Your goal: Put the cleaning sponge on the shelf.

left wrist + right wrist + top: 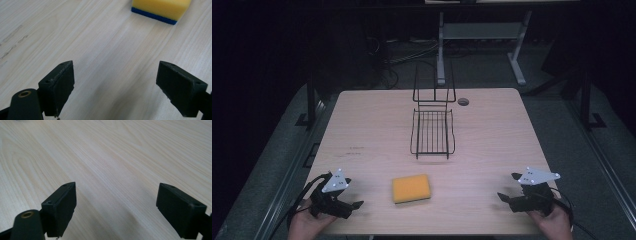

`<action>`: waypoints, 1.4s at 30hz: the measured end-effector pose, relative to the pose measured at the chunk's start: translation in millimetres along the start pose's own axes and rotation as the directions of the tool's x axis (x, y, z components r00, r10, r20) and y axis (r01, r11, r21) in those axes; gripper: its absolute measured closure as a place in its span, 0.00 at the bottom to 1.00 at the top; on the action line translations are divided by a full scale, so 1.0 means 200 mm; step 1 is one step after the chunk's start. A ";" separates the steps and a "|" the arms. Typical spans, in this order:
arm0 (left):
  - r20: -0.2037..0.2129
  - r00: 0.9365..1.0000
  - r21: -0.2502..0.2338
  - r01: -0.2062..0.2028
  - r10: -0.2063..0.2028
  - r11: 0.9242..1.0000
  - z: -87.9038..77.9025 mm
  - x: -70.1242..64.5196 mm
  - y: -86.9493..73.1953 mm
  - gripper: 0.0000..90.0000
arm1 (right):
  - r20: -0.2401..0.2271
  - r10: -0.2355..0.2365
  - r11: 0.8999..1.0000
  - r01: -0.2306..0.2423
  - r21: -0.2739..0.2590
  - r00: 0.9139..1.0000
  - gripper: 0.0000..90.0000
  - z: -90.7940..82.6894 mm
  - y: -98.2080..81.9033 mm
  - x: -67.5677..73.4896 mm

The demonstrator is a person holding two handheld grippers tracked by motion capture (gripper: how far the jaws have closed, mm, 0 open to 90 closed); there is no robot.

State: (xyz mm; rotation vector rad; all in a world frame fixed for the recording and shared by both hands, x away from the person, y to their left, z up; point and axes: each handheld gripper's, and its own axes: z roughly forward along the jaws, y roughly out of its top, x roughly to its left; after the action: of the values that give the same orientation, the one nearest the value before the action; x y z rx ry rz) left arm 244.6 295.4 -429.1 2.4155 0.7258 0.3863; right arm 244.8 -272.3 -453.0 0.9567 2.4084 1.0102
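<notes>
the sponge (411, 188) is just sitting flat on the table (362, 125), near the front edge and roughly midway between the two hands, yellow side up. in the left gripper view you can see it has a thin blue scrubby layer on the bottom (160, 10). nothing is touching it. further back, past the middle of the table, there's a black wire rack (432, 131) with a tall looped back, empty, well apart from the sponge. my guess is the sponge ends up in that rack, but honestly nothing's been started: not picked up, not even reached for, so basically the whole job is left. the left gripper (350, 205) is down by the front left corner with its jaws spread wide and nothing between them, pointed toward the sponge, which is off ahead of it and a bit to the side. the right gripper (510, 192) is at the front right, jaws wide apart too, just bare wood grain in front of it. each one has that grey three-cornered plate on top. as for brands or labels, i can't find any on the sponge or rack. there are some faint dark scuffs on the table's left side (354, 149) that might be scribbles, way too small to read.
</notes>
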 end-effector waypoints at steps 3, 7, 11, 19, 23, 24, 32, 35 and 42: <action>0.014 1.000 -0.005 -0.007 0.007 1.000 0.00 0.00 0.00 0.16 | -0.004 0.010 1.000 -0.010 -0.002 1.000 0.18 0.00 0.00 0.00; 0.047 0.999 0.008 -0.024 0.023 1.000 0.02 0.00 0.02 0.16 | -0.004 0.000 1.000 0.000 0.012 1.000 0.18 0.00 -0.01 0.00; 0.065 0.997 -0.011 -0.044 0.045 0.999 0.02 0.00 0.05 0.16 | -0.007 -0.003 1.000 0.003 0.006 1.000 0.18 0.01 0.01 0.00; 0.104 0.992 0.011 -0.072 0.071 0.997 0.05 0.00 0.09 0.16 | -0.007 -0.011 1.000 0.011 0.001 1.000 0.18 0.00 0.01 0.00; 0.113 0.990 0.007 -0.083 0.081 0.997 0.05 0.00 0.11 0.16 | -0.010 -0.012 1.000 0.012 0.002 1.000 0.18 0.00 0.01 0.00; 0.114 0.990 0.007 -0.085 0.084 0.996 0.05 0.00 0.11 0.16 | -0.012 -0.012 1.000 0.012 0.003 1.000 0.18 0.00 0.01 0.01; 0.121 0.987 0.009 -0.108 0.106 0.994 0.05 -0.01 0.15 0.16 | -0.019 -0.021 1.000 0.021 0.008 1.000 0.18 0.01 0.02 0.01; 0.116 0.987 0.007 -0.114 0.113 0.993 0.04 -0.01 0.17 0.16 | -0.020 -0.029 1.000 0.029 0.010 0.999 0.18 0.01 0.02 0.02; 0.125 0.982 0.018 -0.142 0.139 0.990 0.04 -0.03 0.22 0.16 | -0.027 -0.051 0.999 0.051 0.007 0.998 0.18 0.01 0.04 0.04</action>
State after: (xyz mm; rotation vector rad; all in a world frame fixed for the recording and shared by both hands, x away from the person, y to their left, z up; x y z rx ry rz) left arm 260.7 258.7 -410.2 2.4984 0.5108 0.2810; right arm 243.4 -261.0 -449.6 0.8850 2.4469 1.0028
